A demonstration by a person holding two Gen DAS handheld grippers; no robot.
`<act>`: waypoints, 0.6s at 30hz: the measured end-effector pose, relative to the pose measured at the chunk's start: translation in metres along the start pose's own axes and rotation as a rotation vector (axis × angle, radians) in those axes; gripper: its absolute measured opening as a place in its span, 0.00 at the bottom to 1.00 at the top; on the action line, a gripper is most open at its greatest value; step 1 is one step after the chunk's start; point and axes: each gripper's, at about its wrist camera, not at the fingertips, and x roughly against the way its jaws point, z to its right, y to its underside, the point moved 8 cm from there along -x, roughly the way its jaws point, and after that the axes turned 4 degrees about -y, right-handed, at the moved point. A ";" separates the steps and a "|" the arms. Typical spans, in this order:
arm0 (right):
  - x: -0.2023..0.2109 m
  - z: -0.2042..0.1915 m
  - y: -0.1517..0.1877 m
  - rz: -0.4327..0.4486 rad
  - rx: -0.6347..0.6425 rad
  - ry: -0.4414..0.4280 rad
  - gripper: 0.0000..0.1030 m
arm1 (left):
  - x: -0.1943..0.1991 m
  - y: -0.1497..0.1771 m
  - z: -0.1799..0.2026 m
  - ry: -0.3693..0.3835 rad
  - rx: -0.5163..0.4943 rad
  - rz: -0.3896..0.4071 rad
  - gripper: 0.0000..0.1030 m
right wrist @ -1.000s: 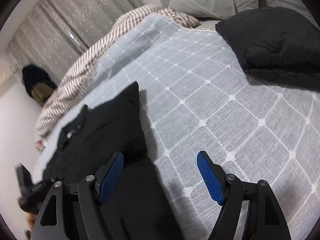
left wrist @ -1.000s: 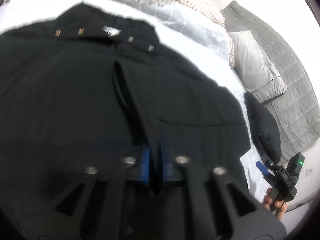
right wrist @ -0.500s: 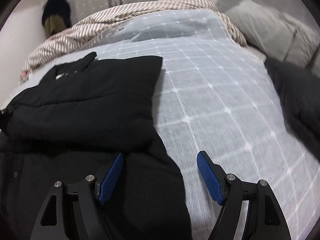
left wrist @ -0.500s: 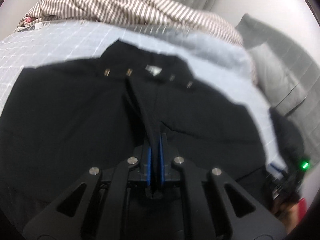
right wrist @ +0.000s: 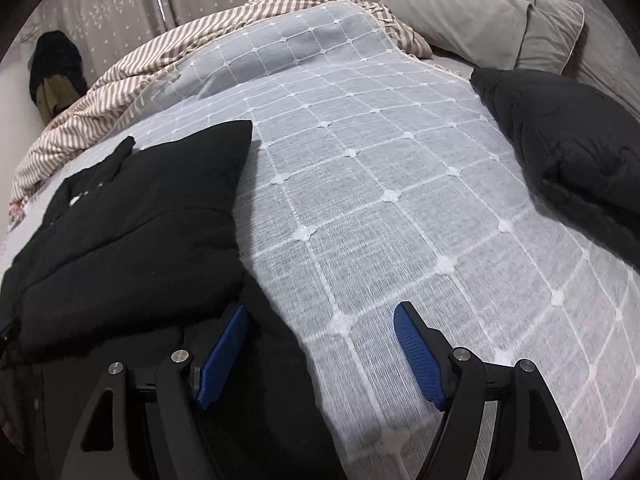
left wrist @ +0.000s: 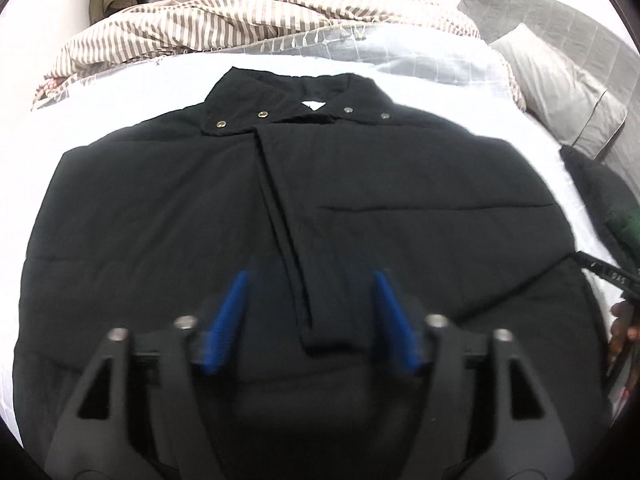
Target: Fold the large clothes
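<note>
left gripper (left wrist: 310, 312) jaws, shut before, now opening above black jacket (left wrist: 160, 208)

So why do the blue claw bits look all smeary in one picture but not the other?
Left wrist view: the left claw is opening as the picture is taken, so its blue pads smear, over the black jacket. Right wrist view: the right claw looks sharp and open. Both views bend at the edges, from the fisheye lens.

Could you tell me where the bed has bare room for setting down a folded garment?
Free: the white grid-stitched bedspread between the black padded jacket and the dark folded garment. Crowded: the far edge, under the striped blanket and grey pillow.
</note>
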 end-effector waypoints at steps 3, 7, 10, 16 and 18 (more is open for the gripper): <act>0.013 -0.002 0.005 0.000 0.017 -0.014 0.75 | 0.016 0.008 -0.003 0.006 0.005 -0.017 0.80; 0.039 -0.006 0.011 0.015 0.040 -0.021 0.76 | 0.040 0.021 -0.010 0.010 0.012 -0.043 0.85; 0.062 -0.012 0.015 0.032 0.053 -0.046 0.80 | 0.060 0.035 -0.021 0.005 0.039 -0.071 0.91; 0.112 -0.025 0.018 0.079 0.012 -0.118 0.83 | 0.110 0.057 -0.047 0.003 0.042 -0.101 0.93; 0.125 -0.029 0.020 0.077 -0.013 -0.150 0.84 | 0.129 0.062 -0.059 -0.010 0.042 -0.091 0.96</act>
